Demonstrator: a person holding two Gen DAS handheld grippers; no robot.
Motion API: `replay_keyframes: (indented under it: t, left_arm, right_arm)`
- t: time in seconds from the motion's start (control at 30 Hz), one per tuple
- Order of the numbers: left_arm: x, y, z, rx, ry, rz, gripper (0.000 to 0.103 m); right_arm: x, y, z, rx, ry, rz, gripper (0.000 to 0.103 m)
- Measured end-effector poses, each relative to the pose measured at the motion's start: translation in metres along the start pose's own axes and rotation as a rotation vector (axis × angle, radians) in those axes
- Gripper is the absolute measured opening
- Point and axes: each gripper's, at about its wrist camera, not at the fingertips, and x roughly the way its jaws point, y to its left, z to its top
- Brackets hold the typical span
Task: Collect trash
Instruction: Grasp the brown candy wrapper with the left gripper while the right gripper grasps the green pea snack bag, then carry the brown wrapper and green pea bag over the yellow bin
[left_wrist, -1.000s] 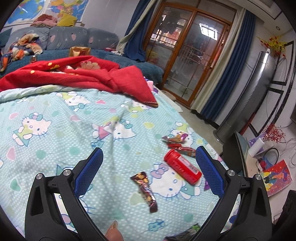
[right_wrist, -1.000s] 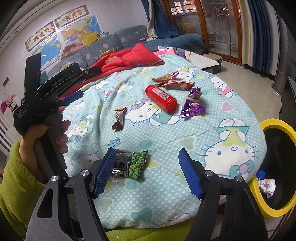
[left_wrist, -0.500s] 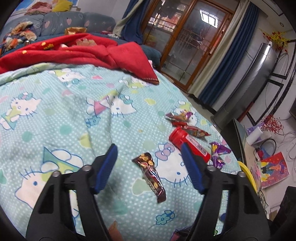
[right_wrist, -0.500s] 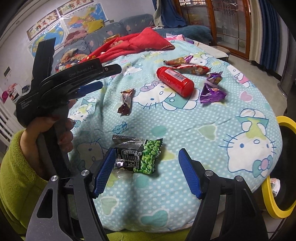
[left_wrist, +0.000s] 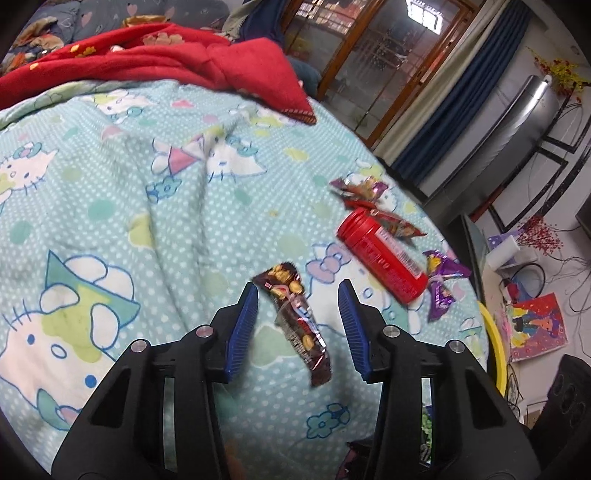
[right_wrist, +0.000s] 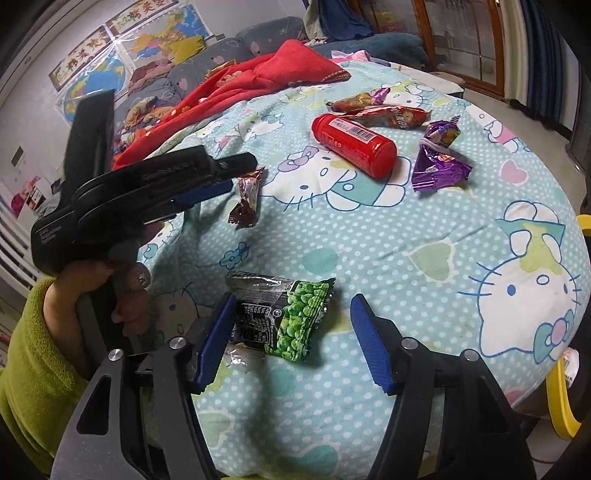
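Over the brown snack wrapper (left_wrist: 295, 317), the left gripper (left_wrist: 298, 320) angles down, jaws parted astride it; right gripper (right_wrist: 291, 341) gapes around the green pea packet (right_wrist: 284, 317).

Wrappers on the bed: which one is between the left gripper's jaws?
The brown nut-bar wrapper. It lies between the left gripper's open jaws; the purple wrapper lies beyond the red bottle.

My left hand-held gripper (left_wrist: 298, 321) is matt black plastic with ribbed blue pads (left_wrist: 242, 325) and shiny metal rivets. The brown wrapper (left_wrist: 295, 321) is glossy, crinkled foil. The red bottle (right_wrist: 354, 144) is smooth, shiny plastic. The bed sheet (right_wrist: 424, 236) is soft, matt cloth.
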Motion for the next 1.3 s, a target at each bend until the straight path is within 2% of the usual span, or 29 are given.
replay_keyframes:
  t: [0.2, 0.27, 0.37, 0.73, 0.9, 1.3]
  left_arm:
    - [0.004, -0.004, -0.004, 0.021, 0.019, 0.013, 0.037]
    - [0.006, -0.006, -0.005, 0.029, 0.024, 0.013, 0.029]
    - [0.008, -0.006, -0.005, 0.034, 0.034, 0.012, 0.023]
    - [0.012, -0.006, -0.007, 0.028, 0.055, -0.034, 0.014]
    - [0.005, -0.008, -0.007, 0.037, 0.024, -0.060, 0.012]
    - [-0.013, -0.020, -0.004, 0.065, -0.042, -0.074, 0.012]
  right_arm:
    - [0.002, 0.006, -0.004, -0.042, -0.012, -0.013, 0.055]
    - [0.002, 0.007, -0.005, -0.050, -0.014, -0.013, 0.052]
    - [0.001, 0.007, -0.004, -0.057, -0.014, -0.007, 0.047]
    - [-0.004, 0.004, -0.005, -0.055, -0.010, 0.009, 0.029]
    - [-0.009, 0.006, -0.004, -0.062, -0.014, 0.027, 0.020]
    - [-0.028, -0.001, 0.003, -0.044, -0.073, 0.032, 0.010]
